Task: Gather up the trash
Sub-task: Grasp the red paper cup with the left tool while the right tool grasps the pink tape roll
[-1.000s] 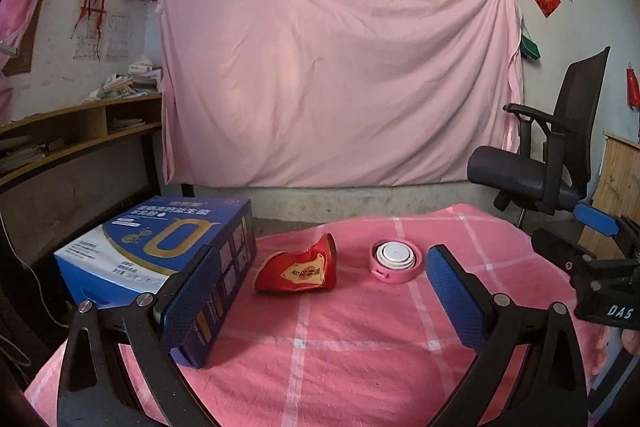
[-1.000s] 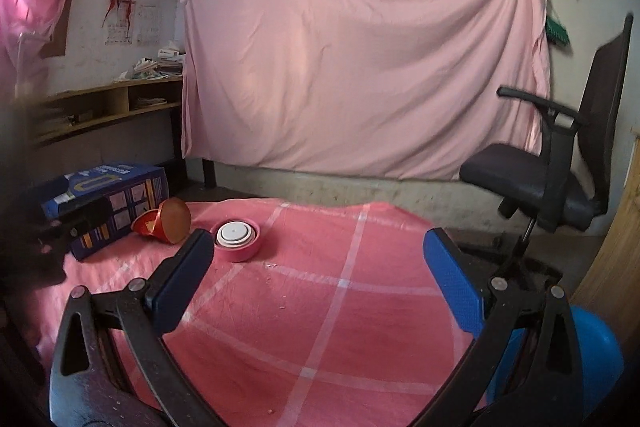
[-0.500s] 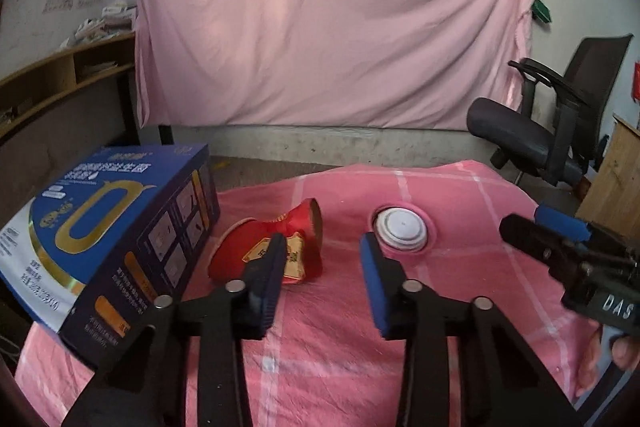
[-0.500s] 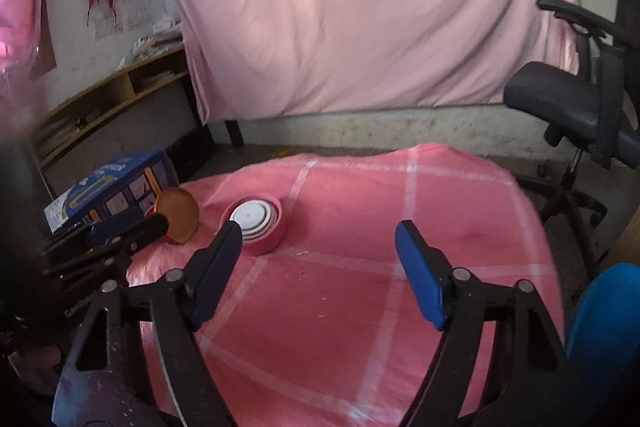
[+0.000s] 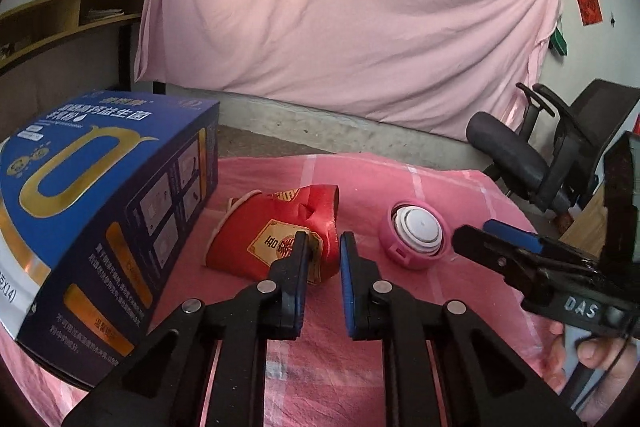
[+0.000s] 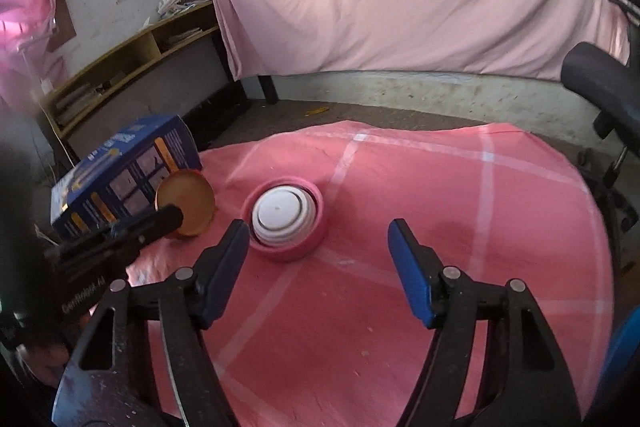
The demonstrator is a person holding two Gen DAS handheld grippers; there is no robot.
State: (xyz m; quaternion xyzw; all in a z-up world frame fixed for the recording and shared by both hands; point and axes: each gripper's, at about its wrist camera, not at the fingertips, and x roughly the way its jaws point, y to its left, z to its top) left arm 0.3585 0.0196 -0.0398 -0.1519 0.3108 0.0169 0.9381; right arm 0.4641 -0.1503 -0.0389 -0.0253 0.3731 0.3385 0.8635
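Blue pads on the left gripper (image 5: pixel 323 255) stand narrowly apart, closing on nothing; the crushed red paper cup (image 5: pixel 276 231) lies on its side just beyond the tips, and whether the left pad touches it cannot be told. The right gripper (image 6: pixel 318 255) is spread wide and empty, its left finger just beside the pink round container (image 6: pixel 285 223) with its white ribbed insert. Both pieces lie on the pink checked cloth (image 6: pixel 460 211) toward its left edge, the cup between the container and the blue carton (image 5: pixel 92 203), which sits at that edge.

As a judgement, the risks are these. The left gap looks narrower than the cup's body, so pushing forward could shove the light cup toward the carton rather than catch it. A pinch on its creased wall could slip or crumple it further. The two grippers are near each other, so their fingers could collide. A low approach might snag the loose cloth and drag everything.
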